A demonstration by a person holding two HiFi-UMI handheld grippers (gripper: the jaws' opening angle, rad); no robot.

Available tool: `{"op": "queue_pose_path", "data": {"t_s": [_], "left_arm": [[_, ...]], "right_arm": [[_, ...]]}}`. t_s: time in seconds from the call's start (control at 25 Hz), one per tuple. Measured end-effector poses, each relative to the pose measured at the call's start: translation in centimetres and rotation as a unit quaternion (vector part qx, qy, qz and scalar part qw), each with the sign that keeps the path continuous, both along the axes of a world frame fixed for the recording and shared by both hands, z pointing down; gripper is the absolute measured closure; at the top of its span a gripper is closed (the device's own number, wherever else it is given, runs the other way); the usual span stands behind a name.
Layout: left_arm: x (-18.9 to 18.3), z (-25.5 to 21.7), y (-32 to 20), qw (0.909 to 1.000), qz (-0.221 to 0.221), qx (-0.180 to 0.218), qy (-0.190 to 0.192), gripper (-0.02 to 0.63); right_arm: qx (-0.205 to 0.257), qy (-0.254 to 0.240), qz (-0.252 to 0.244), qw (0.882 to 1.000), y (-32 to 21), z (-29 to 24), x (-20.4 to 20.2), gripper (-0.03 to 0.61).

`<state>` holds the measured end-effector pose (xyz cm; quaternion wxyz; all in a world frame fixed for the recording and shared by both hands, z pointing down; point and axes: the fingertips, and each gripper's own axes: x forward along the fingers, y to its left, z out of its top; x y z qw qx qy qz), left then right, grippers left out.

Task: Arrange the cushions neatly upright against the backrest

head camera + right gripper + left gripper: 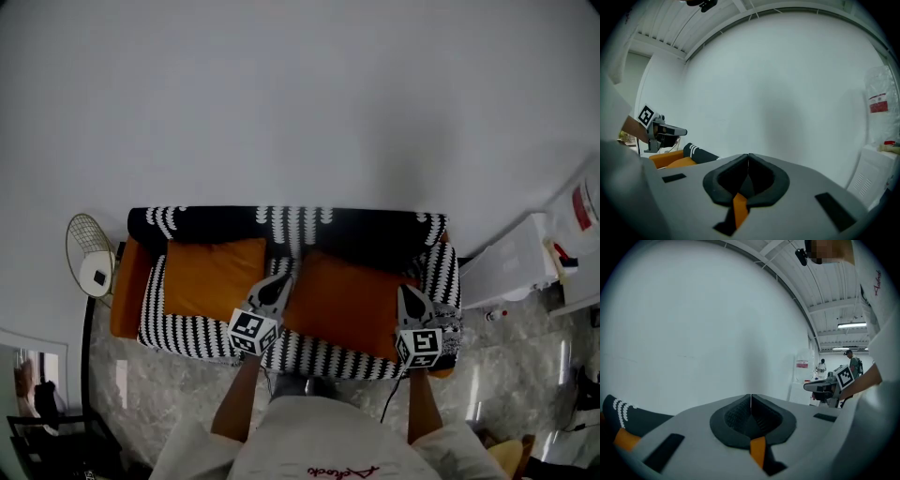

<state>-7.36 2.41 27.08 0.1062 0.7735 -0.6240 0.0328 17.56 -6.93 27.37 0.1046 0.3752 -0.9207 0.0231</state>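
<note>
Step in hand: judged as the approach to the right cushion point(349, 300), one claw at each of its side edges; no grip made yet.
Left gripper point(280, 280): jaws pressed together along one thin line, nothing between the pads; only white wall point(693, 333) beyond the tips. It hangs over the right cushion's left edge.
Right gripper point(407, 291): jaws likewise closed tight and empty. It hangs over the same cushion's right edge.
Orange strip point(758, 451): sits low in the throat of each claw; taken as part of the tool, not cloth.
Right cushion: orange, on the striped seat point(319, 356) of the sofa point(155, 319), reaching from near the backrest point(291, 223) toward the front edge. It looks laid back or flat rather than standing; the steep downward view does not settle this.
Left cushion point(214, 277): orange, on the left half of the seat, its top edge close to the backrest, apart from both claws. Its tilt cannot be read either.
Progress: judged early; neither cushion is clearly squared up.
How to do it well: open both claws before contact, take the cushion by its two side edges or upper corners at matching height, and pinch the seam rather than the soft bulk.
Lift: raise both sides together so that it does not twist, then seat the lower edge in the crease under the backrest.
Risk: a one-sided or shallow pinch may let the cushion fold and slump forward.
Check after release: top edge level and in line with the left cushion.
</note>
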Motion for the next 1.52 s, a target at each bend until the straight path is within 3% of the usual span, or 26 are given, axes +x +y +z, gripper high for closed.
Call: {"op": "queue_pose_path", "data": {"t_s": [0.28,0.64,0.92,1.24,1.52], "left_arm": [[0.4,1.5,-2.0,0.9992,0.036,-0.017,0.005,0.581],[8.2,2.5,-6.9,0.9884,0.149,-0.026,0.011,0.581],[11.9,3.8,-8.4,0.9796,0.196,-0.041,0.014,0.581],[10.9,6.6,-7.7,0.9799,0.185,-0.071,0.018,0.581],[8.5,13.1,-5.9,0.9775,0.165,-0.128,0.03,0.581]], "right_arm": [[-0.008,0.005,0.036,0.999,-0.1,0.8,1.0,0.551],[-0.02,0.017,0.152,0.988,0.8,1.8,10.3,0.551],[-0.031,0.022,0.212,0.977,2.2,2.6,15.5,0.551],[-0.062,0.025,0.21,0.975,3.4,5.4,15.2,0.551],[-0.117,0.041,0.194,0.973,4.3,11.6,12.6,0.551]]}}
